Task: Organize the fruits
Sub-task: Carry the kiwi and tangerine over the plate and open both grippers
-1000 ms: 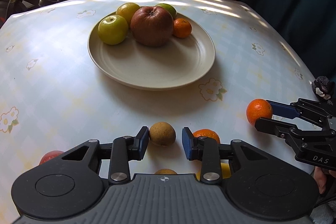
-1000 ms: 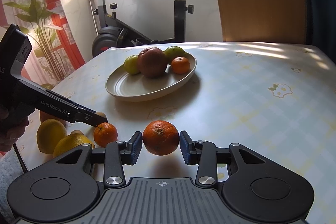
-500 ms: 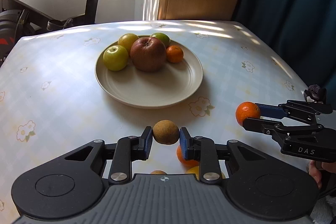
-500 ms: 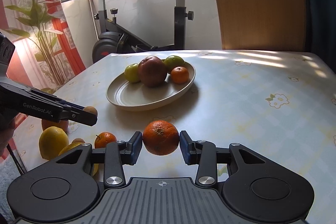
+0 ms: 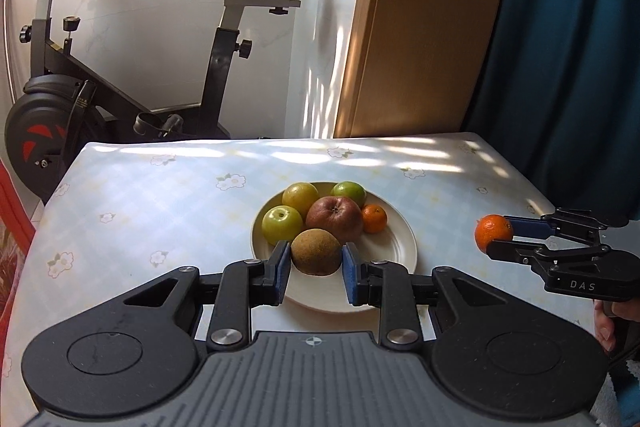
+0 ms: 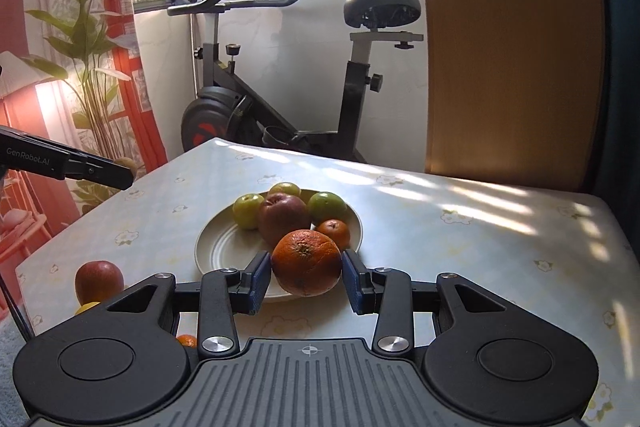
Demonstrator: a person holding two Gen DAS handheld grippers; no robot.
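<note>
My left gripper (image 5: 314, 265) is shut on a brown kiwi (image 5: 316, 251) and holds it in the air above the near side of the cream plate (image 5: 396, 259). On the plate lie a dark red apple (image 5: 335, 215), a green apple (image 5: 281, 225), a yellow fruit (image 5: 300, 197), a green fruit (image 5: 349, 191) and a small tangerine (image 5: 374, 218). My right gripper (image 6: 307, 281) is shut on an orange (image 6: 307, 263), lifted before the plate (image 6: 224, 247). It also shows at the right of the left wrist view (image 5: 493, 233).
A red apple (image 6: 99, 281), a bit of a yellow fruit (image 6: 86, 307) and a small orange (image 6: 186, 341) lie on the flowered tablecloth (image 6: 480, 247) near its front left edge. An exercise bike (image 5: 120, 75) stands behind the table. A wooden panel (image 5: 424, 19) and blue curtain (image 5: 568, 47) are at the back right.
Both grippers have risen and tilted up, carrying their fruit. The left closed on the kiwi and lifted it off the table. The plate now sits lower and farther in both views.
</note>
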